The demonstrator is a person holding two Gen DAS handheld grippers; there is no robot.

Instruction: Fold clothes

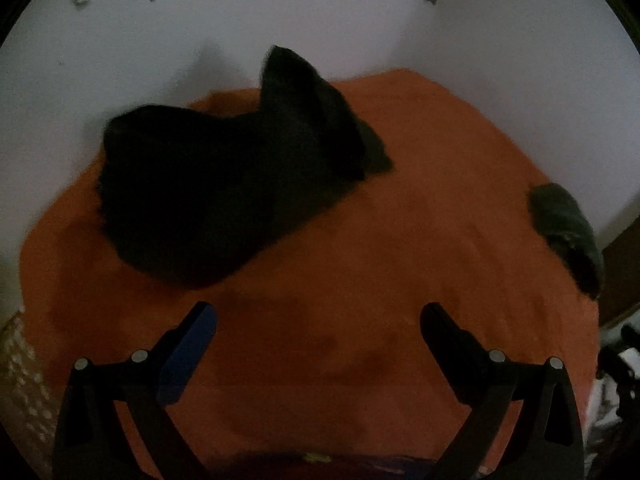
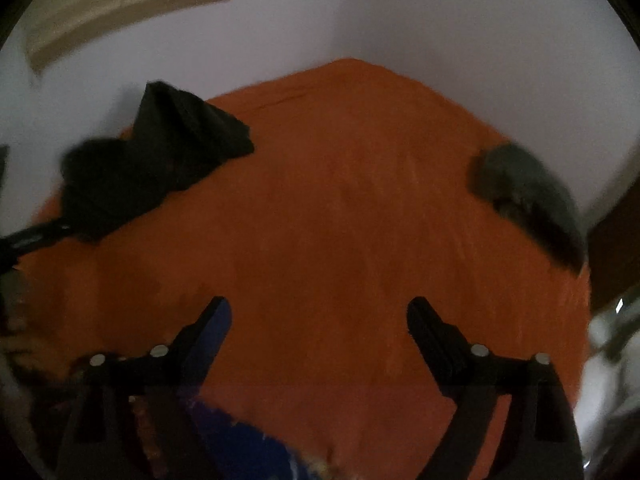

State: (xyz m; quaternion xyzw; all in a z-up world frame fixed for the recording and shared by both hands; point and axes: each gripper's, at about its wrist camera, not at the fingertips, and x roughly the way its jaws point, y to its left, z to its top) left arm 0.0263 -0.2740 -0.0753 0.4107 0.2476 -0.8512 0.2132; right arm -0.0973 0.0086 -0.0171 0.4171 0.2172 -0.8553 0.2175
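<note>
A heap of black clothing (image 1: pixel 208 192) lies at the far left of the orange bedsheet (image 1: pixel 360 260), one part propped up against the white wall. In the right wrist view the same black heap (image 2: pixel 160 156) sits at the upper left. My left gripper (image 1: pixel 318 314) hovers open over bare sheet, short of the heap, with nothing between its fingers. Over the middle of the sheet (image 2: pixel 340 220) my right gripper (image 2: pixel 318 308) stands open and holds nothing. A folded dark grey garment (image 1: pixel 568 232) rests at the sheet's right edge, also seen as a grey bundle (image 2: pixel 528 196).
White walls (image 1: pixel 480 40) close in the bed at the back and right. A dark wooden piece (image 2: pixel 616 256) stands past the right edge. Blue patterned fabric (image 2: pixel 248 440) shows at the near edge under the right gripper. Part of the left gripper (image 2: pixel 32 240) pokes in at far left.
</note>
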